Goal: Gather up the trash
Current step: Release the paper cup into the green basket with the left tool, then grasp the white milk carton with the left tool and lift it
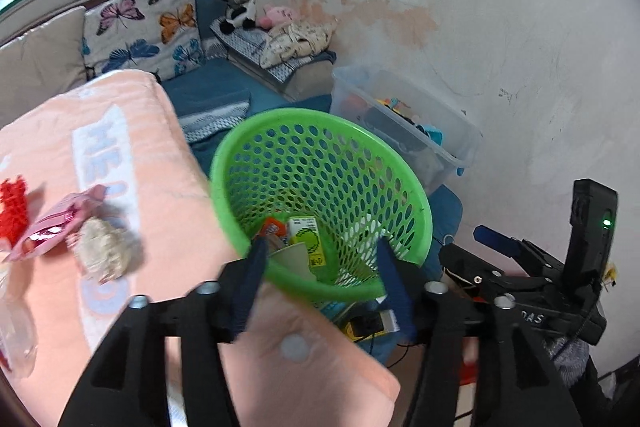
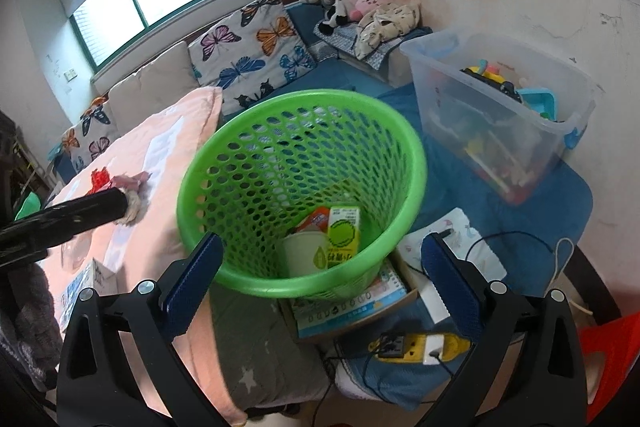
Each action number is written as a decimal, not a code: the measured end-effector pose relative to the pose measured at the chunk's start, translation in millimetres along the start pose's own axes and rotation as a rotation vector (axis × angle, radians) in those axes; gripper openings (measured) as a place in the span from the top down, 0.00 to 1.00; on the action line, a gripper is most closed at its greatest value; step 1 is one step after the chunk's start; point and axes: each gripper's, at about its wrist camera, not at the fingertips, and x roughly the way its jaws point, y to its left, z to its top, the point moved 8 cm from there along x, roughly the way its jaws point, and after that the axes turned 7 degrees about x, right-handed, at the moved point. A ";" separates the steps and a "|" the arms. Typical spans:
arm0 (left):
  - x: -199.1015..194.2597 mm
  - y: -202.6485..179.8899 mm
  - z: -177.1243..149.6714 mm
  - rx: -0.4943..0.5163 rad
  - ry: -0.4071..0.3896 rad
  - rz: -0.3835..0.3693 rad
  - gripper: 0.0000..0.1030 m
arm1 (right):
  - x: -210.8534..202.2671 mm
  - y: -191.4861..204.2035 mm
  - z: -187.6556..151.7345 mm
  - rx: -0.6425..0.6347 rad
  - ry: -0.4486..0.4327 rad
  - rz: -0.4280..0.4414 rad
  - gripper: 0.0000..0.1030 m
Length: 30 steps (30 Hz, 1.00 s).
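My biggest worry is the one green basket (image 2: 300, 187), tilted between the peach blanket (image 1: 132, 147) and the floor clutter: a knock from my left gripper (image 1: 320, 267) or right gripper (image 2: 320, 267), both with jaws apart and empty, could tip it. Inside lie three pieces, a paper cup (image 2: 302, 253), a green carton (image 2: 343, 231) and an orange wrapper (image 2: 316, 219); on the blanket wait three more, a pink packet (image 1: 52, 227), a crumpled tissue (image 1: 104, 251) and a red scrap (image 1: 12, 207).

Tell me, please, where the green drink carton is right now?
The green drink carton lies at the bottom of the green mesh basket, leaning beside a paper cup and an orange wrapper, centre in both wrist views.
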 end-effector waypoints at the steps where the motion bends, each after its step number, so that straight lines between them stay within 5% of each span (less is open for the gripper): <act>1: -8.2 2.5 -3.6 -0.002 -0.013 0.008 0.43 | -0.4 4.0 -3.2 -0.007 0.005 0.007 0.04; 9: -61.8 33.0 -39.8 -0.028 -0.070 0.068 0.24 | -3.7 28.7 -18.7 -0.043 0.023 0.036 0.04; 15: -90.3 62.5 -83.6 -0.031 -0.063 0.134 0.21 | -8.0 49.7 -28.9 -0.057 0.032 0.065 0.04; 30: -89.7 96.8 -134.2 0.035 0.021 0.186 0.13 | -8.3 101.9 -49.4 -0.167 0.067 0.120 0.04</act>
